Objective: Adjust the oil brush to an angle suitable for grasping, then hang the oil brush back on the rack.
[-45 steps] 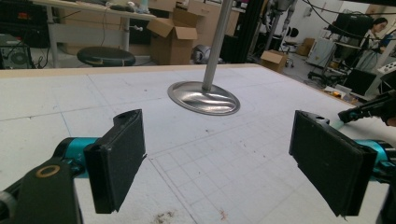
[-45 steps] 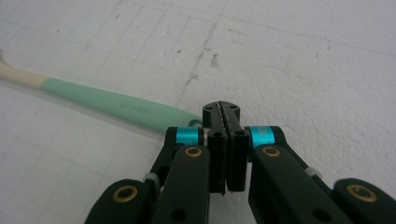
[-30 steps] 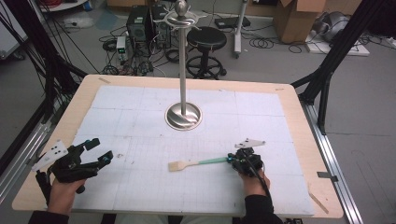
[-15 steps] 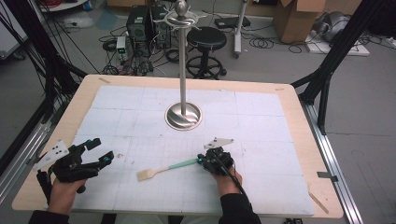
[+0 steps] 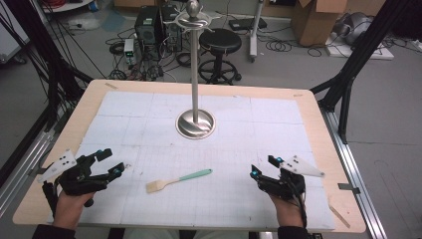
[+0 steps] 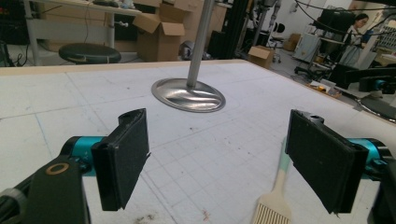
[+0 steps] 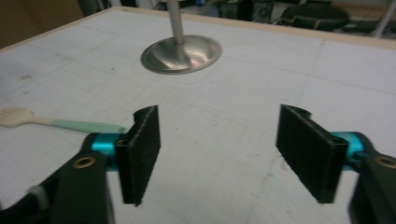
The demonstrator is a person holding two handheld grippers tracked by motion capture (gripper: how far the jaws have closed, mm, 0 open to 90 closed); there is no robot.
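Small pastry brush with a mint-green handle and pale cream bristle head (image 5: 178, 180) lies flat on the counter (image 5: 318, 112), on the white gridded mat (image 5: 149, 124), roughly midway between both hands and nearer the person's edge. Bristles point toward the left side, handle tip toward the right.

Handling, as a judgement: very light, handle stiff and narrow, probably smooth plastic or silicone, so it could swivel in a pinch. Bristles soft, poor place to grip. Best hold is mid-handle, jaws across its width. It lies low on the mat, so pads need to come down close to the surface.

Left hand-held gripper (image 5: 110, 162): released, nothing between the jaws; in the left gripper view the brush head (image 6: 273, 212) sits just ahead of them.

Right hand-held gripper (image 5: 263, 167): jaws have just been opening, now wide and empty, well apart from the handle tip.

Around: polished metal stand with a round dished base and tall pole (image 5: 195, 122) behind the brush, well clear. Nothing blocks either approach.
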